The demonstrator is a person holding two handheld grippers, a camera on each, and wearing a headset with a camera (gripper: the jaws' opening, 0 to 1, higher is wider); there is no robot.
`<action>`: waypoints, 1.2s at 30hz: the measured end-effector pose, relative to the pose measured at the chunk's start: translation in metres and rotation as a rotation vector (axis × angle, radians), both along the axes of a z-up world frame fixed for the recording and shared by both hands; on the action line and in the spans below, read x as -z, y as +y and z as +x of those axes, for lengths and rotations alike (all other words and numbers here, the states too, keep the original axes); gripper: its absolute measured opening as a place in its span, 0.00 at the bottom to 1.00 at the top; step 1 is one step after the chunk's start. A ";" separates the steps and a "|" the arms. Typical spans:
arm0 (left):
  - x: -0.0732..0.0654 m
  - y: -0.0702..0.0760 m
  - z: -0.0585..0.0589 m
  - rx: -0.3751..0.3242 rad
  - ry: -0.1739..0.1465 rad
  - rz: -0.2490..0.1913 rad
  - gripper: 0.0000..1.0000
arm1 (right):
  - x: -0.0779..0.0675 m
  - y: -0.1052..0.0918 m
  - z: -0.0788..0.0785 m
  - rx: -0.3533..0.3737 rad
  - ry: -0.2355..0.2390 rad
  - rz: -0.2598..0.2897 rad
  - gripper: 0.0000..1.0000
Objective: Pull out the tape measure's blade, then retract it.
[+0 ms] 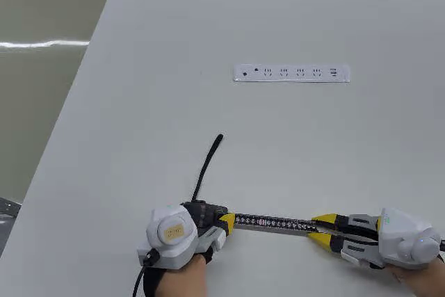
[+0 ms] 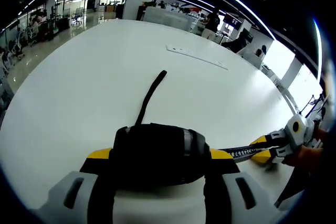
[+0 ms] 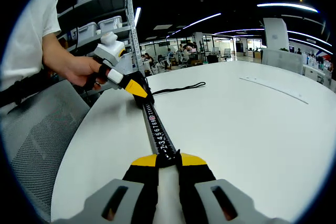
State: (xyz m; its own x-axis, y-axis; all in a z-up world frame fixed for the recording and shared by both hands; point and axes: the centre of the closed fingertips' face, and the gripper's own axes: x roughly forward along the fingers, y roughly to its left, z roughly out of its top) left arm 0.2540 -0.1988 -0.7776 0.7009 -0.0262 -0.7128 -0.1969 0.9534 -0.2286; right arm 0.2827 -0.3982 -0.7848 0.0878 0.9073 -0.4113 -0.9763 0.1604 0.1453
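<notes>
The black tape measure case sits at the table's near edge, and my left gripper is shut on it. Its black wrist strap trails away over the table. The blade with red and white numbers runs out to the right from the case. My right gripper is shut on the blade's end, yellow fingertips pinching it. In the left gripper view the right gripper shows at the right.
A white power strip lies flat on the white table further back. The table's left edge drops to a grey floor. A grey mesh chair stands close by the near edge.
</notes>
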 end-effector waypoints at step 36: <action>0.000 -0.001 0.000 0.005 0.004 -0.007 0.66 | 0.000 0.061 -0.005 -0.079 -0.013 0.015 0.13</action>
